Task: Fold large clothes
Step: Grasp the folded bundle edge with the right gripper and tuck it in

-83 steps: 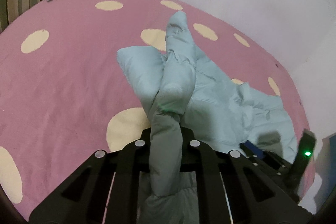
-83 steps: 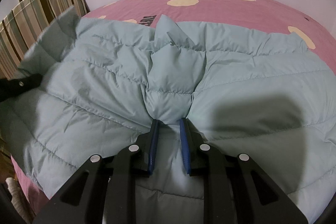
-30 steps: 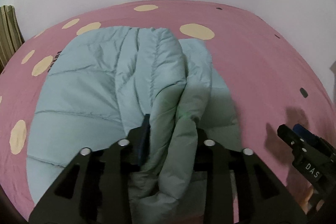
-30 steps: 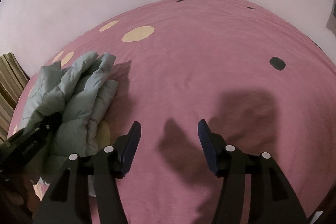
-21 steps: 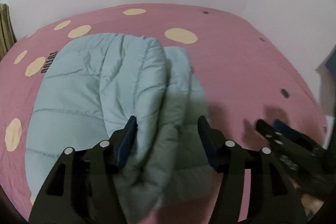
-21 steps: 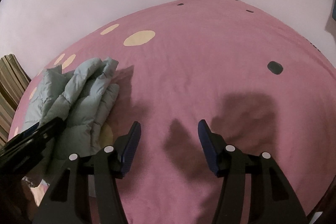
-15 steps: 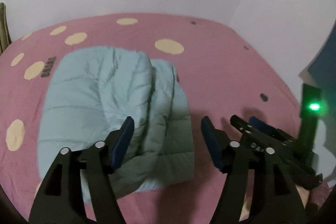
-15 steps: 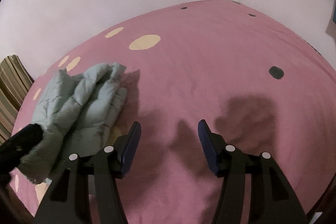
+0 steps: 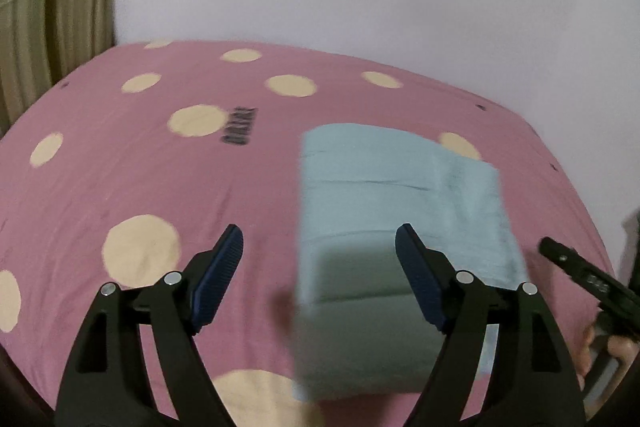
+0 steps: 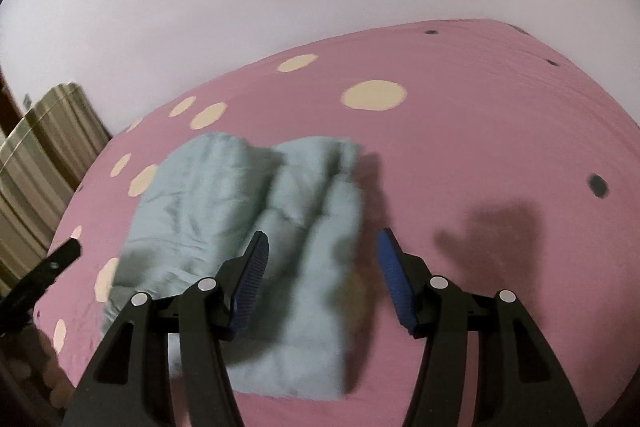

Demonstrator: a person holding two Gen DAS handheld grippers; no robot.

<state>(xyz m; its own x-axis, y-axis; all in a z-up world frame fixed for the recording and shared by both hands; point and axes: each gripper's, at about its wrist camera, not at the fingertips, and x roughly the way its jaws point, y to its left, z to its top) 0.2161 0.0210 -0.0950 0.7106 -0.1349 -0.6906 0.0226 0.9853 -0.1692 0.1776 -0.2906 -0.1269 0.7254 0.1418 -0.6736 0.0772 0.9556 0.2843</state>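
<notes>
pale blue puffer jacket (image 9: 404,195) lies folded on pink dotted bedsheet (image 9: 140,171). left gripper (image 9: 319,279) hovers above, jaws spread, empty. right gripper (image 10: 322,283) over jacket's edge, jaws spread, empty. striped curtain (image 9: 52,31) far left.

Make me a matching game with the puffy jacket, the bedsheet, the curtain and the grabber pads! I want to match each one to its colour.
Things:
1. puffy jacket
2. bedsheet
3. curtain
4. right gripper pads

Colours:
A. dark blue
B. pink with cream dots
C. pale blue-green
D. brown and beige stripes

Pairs: 1-C, 2-B, 3-D, 4-A
</notes>
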